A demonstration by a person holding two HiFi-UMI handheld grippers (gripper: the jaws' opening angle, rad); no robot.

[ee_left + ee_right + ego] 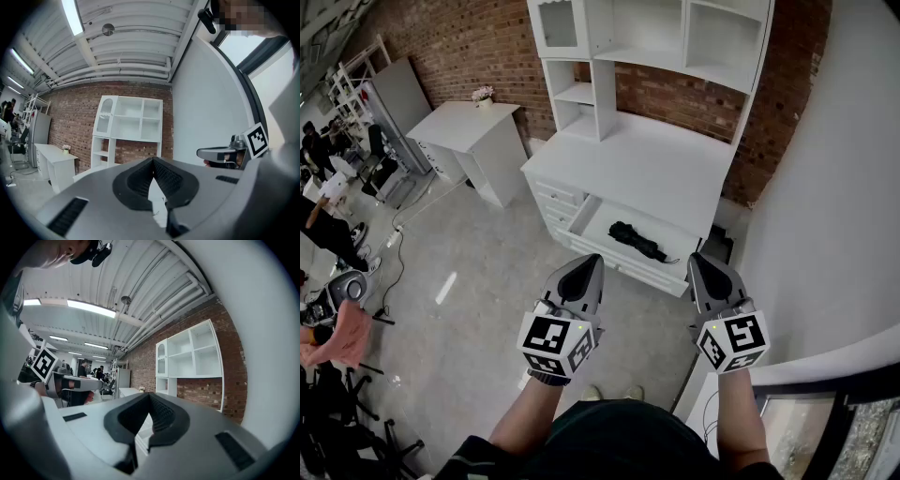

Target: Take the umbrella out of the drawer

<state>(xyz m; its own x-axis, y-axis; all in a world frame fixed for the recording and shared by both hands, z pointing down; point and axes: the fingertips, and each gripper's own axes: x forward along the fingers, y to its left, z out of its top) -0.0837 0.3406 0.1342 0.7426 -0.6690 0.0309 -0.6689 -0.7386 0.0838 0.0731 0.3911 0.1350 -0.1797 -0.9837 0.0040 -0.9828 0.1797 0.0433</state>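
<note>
Umbrella [637,242] not yet touched: the task looks to be at the approach step, before any grasp.

A tall white cabinet [649,164] with open shelves stands against a brick wall [478,42]. Low in its front, one drawer [584,215] is pulled out. The umbrella, black and folded, lies slantwise on the drawer's floor, towards the middle, with nothing else visible beside it.

A person stands facing the cabinet and holds two grey grippers out level, side by side and well apart from each other. In the head view the left gripper [591,260] sits just short of the drawer front, and the right gripper [697,259] sits near the drawer's right end. Neither touches the drawer or the umbrella.

Each gripper's own view shows its jaws pressed together at the tips with nothing between them, so both are closed and empty.

Since the drawer is already out, the next move probably needs one gripper to part its jaws, tip downward from level, and reach over the drawer front. It should then close across the umbrella's narrow body, which looks slim and soft, and lift it clear of the drawer walls.
</note>
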